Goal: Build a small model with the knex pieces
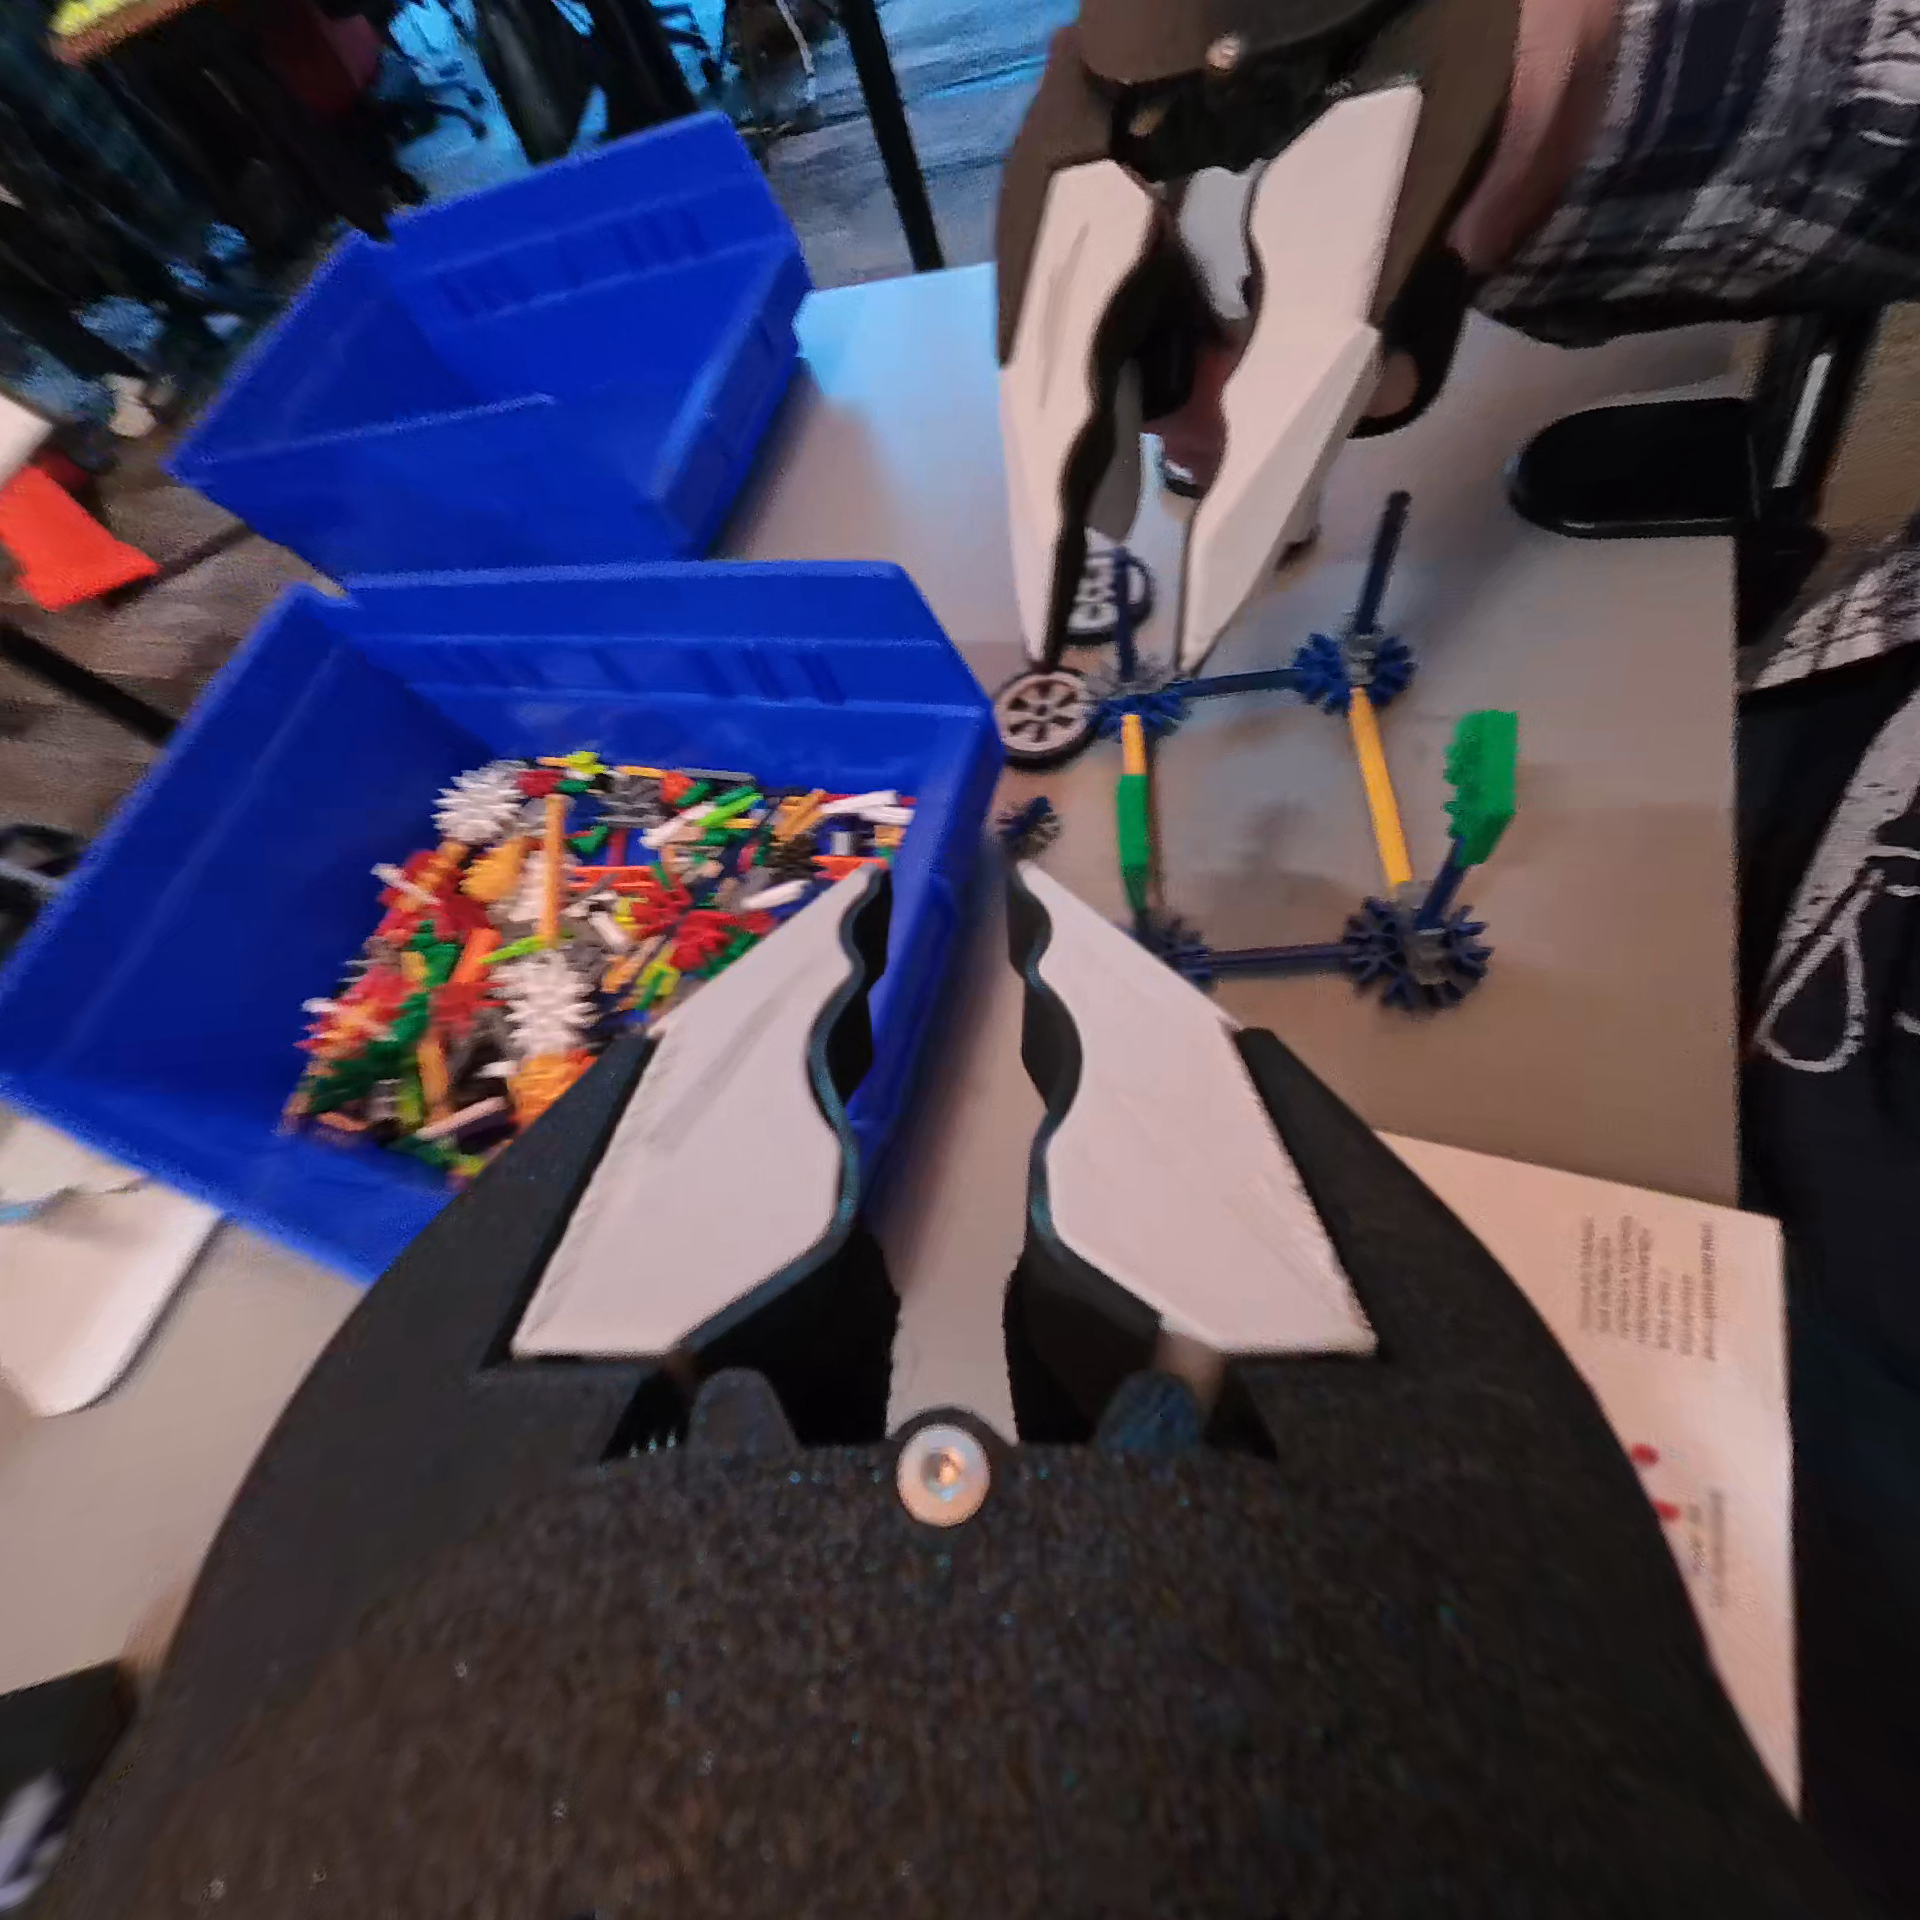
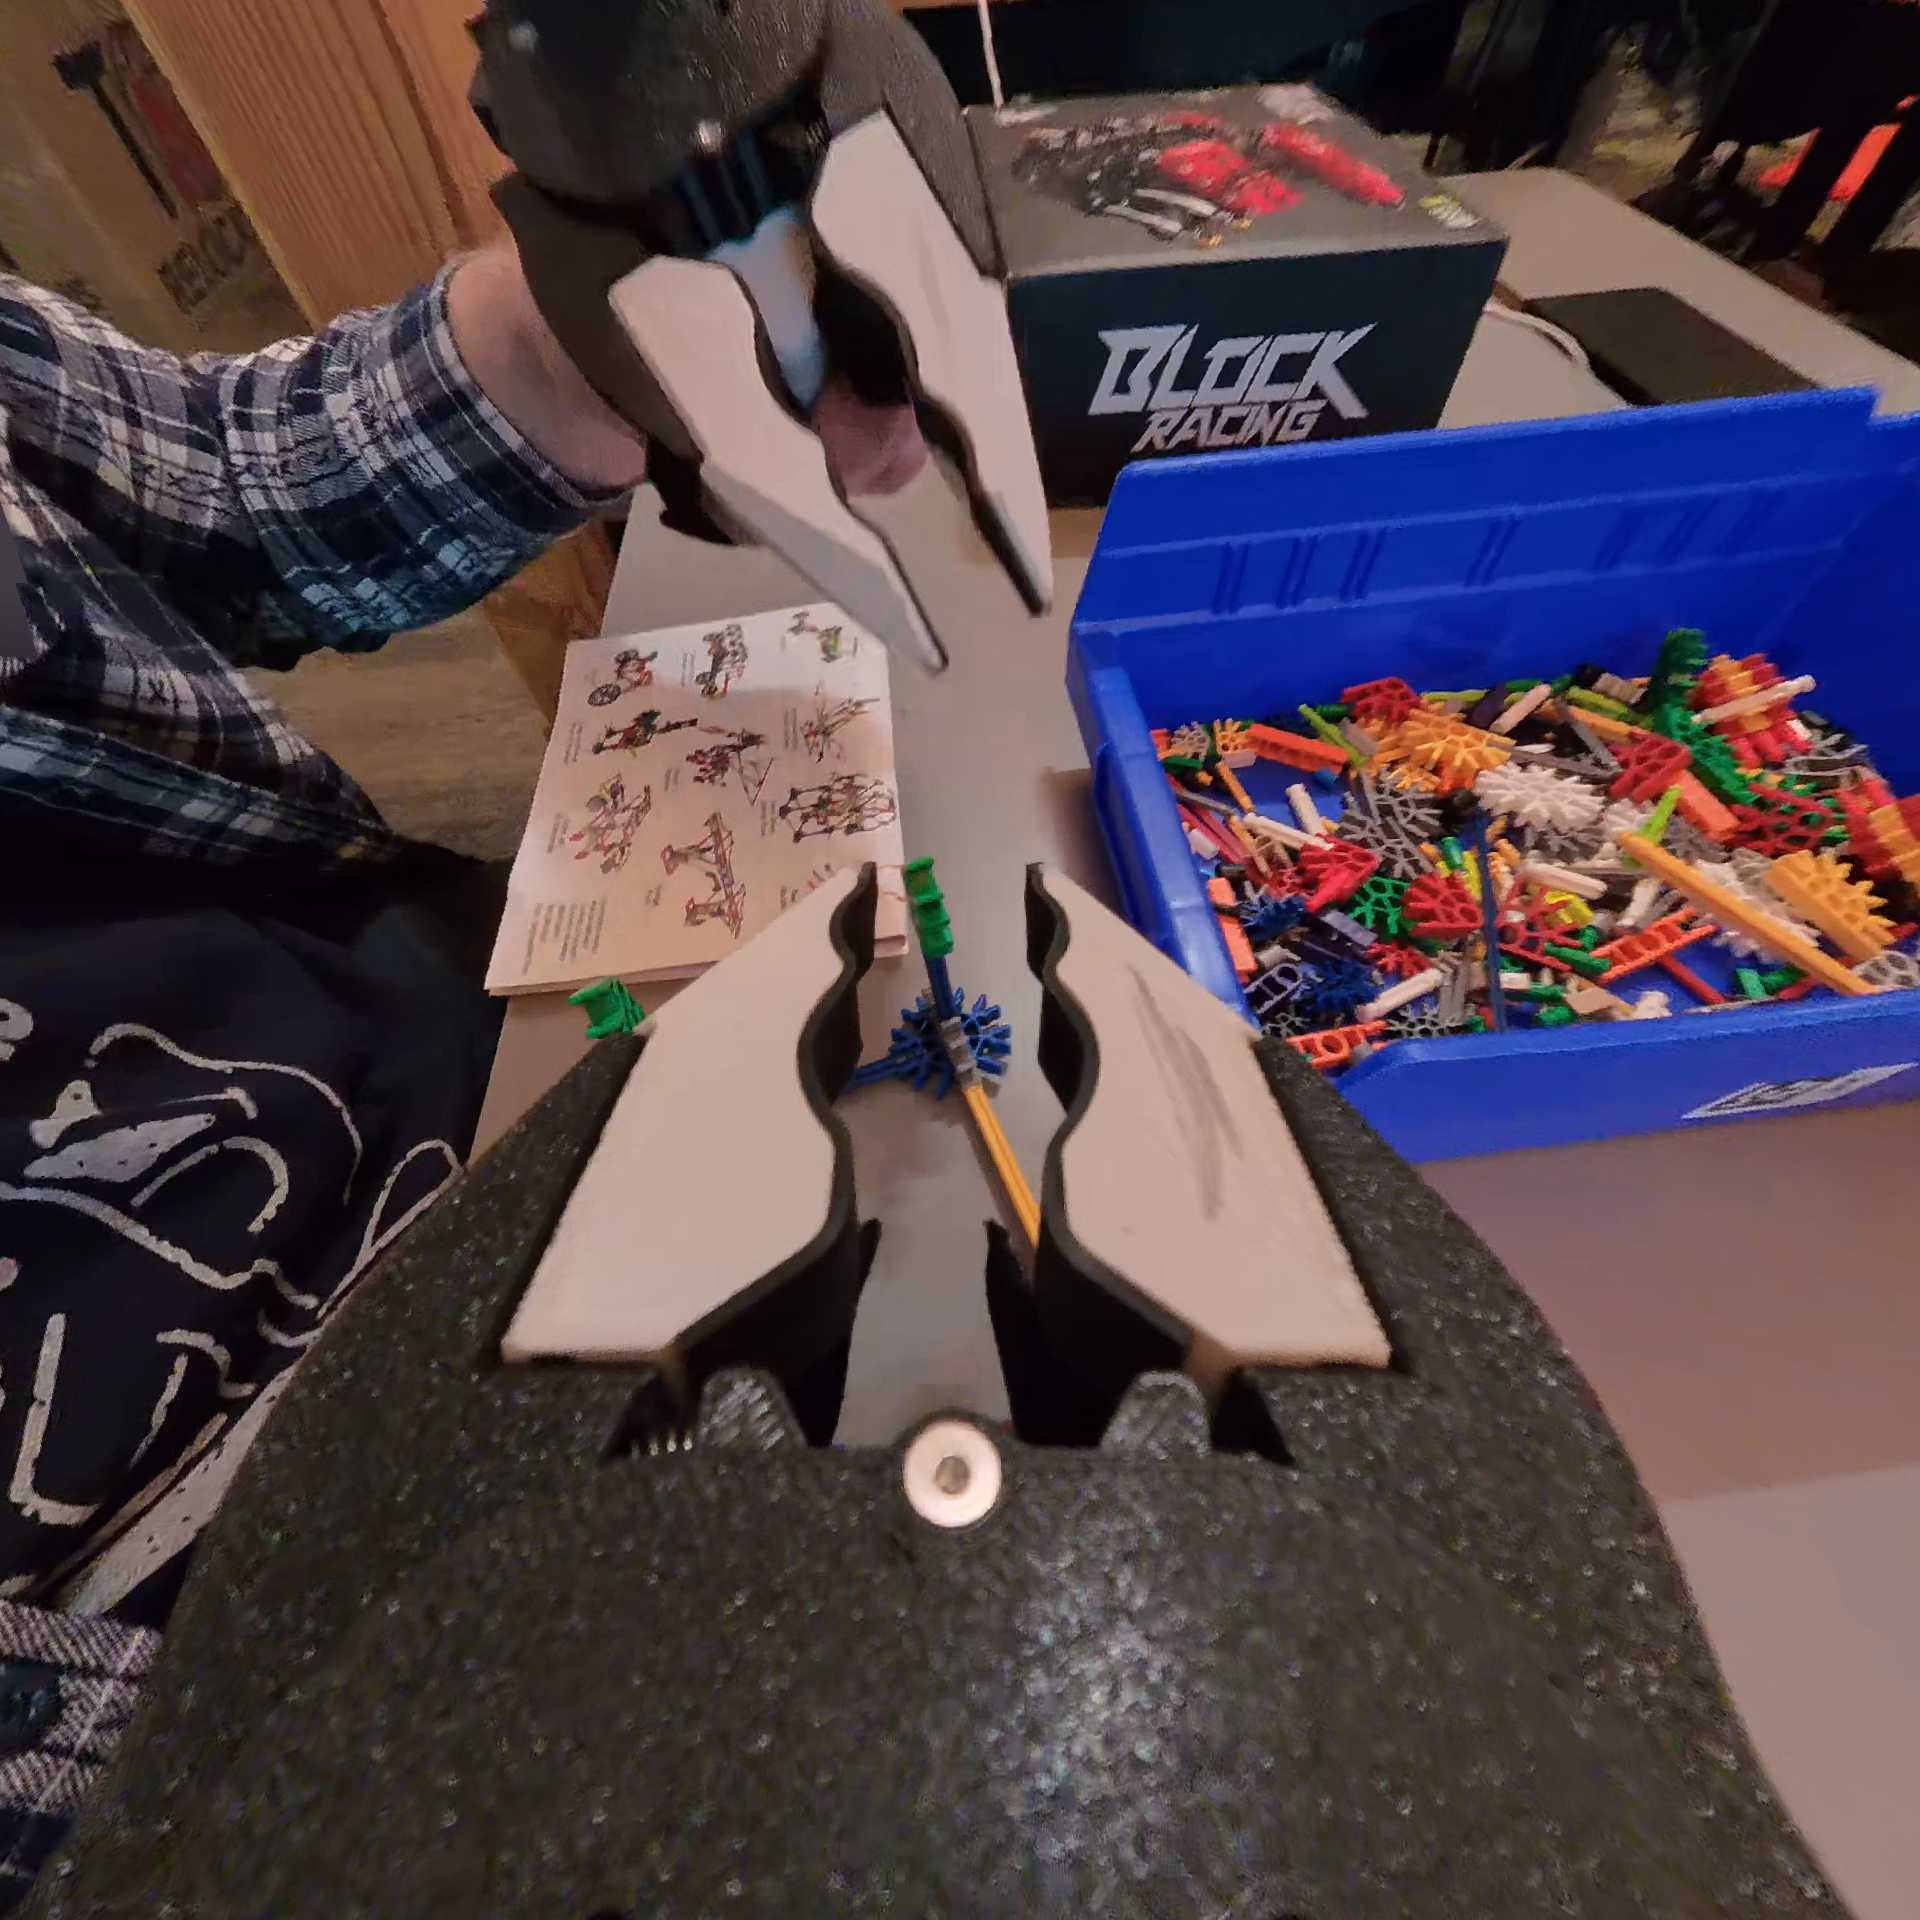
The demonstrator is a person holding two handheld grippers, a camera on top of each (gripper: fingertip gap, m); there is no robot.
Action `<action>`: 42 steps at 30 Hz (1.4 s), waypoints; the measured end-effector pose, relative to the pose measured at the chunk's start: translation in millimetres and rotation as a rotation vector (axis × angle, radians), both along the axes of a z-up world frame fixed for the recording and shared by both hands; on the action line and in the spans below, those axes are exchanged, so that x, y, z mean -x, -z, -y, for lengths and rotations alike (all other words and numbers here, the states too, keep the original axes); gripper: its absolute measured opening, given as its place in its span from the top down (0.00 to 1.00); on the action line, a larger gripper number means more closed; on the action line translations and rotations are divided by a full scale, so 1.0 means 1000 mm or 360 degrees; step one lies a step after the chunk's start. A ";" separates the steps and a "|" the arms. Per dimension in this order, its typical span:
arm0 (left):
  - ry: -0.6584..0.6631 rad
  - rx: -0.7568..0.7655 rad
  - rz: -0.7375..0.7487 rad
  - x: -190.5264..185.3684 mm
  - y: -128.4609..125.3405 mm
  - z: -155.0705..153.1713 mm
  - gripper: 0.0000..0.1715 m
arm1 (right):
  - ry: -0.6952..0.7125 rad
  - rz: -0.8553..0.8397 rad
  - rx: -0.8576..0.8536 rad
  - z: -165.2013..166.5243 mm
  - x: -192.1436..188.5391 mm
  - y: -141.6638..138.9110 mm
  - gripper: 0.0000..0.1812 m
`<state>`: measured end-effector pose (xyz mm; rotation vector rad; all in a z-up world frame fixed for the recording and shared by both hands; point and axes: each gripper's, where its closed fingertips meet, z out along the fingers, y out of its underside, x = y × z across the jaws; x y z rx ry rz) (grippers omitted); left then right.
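Note:
A square frame of blue connectors and yellow rods (image 1: 1382, 790) lies on the grey table, with green pieces and a small wheel (image 1: 1042, 717) at one corner. My right gripper (image 1: 1120, 655) is open, its tips low over that wheel corner. In its own view, my right gripper (image 2: 951, 883) shows the frame's blue connector (image 2: 956, 1039) and a green piece (image 2: 928, 914) between its open fingers. My left gripper (image 1: 948, 883) is open and empty, over the rim of the blue bin (image 1: 665, 613) of coloured pieces (image 1: 582, 935). It also shows in the right wrist view (image 2: 987, 629), raised.
A second blue bin (image 1: 499, 416) stands behind the first. A loose blue connector (image 1: 1029, 826) lies by the bin. A printed sheet (image 2: 717, 790) lies near the table's edge. A black box (image 2: 1236, 343) stands behind the bin (image 2: 1455, 499). A person in a plaid sleeve (image 2: 312, 457) is close by. There is about 6 cm between the tips of the two grippers.

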<state>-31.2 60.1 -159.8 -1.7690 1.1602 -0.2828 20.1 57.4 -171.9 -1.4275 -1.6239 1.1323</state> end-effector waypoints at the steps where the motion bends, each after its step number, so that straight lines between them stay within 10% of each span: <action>1: -0.0023 -0.0029 -0.0032 0.006 -0.009 -0.005 0.88 | 0.0021 -0.0017 -0.0005 -0.002 0.000 -0.003 0.85; 24: -0.0196 0.0366 -0.1170 0.088 0.036 -0.204 0.78 | 0.0244 -0.0144 -0.0013 -0.029 -0.005 -0.023 0.85; 42: -0.0037 0.0749 -0.1678 0.114 0.111 -0.236 0.92 | 0.0234 -0.0137 -0.0029 -0.027 -0.005 -0.022 0.85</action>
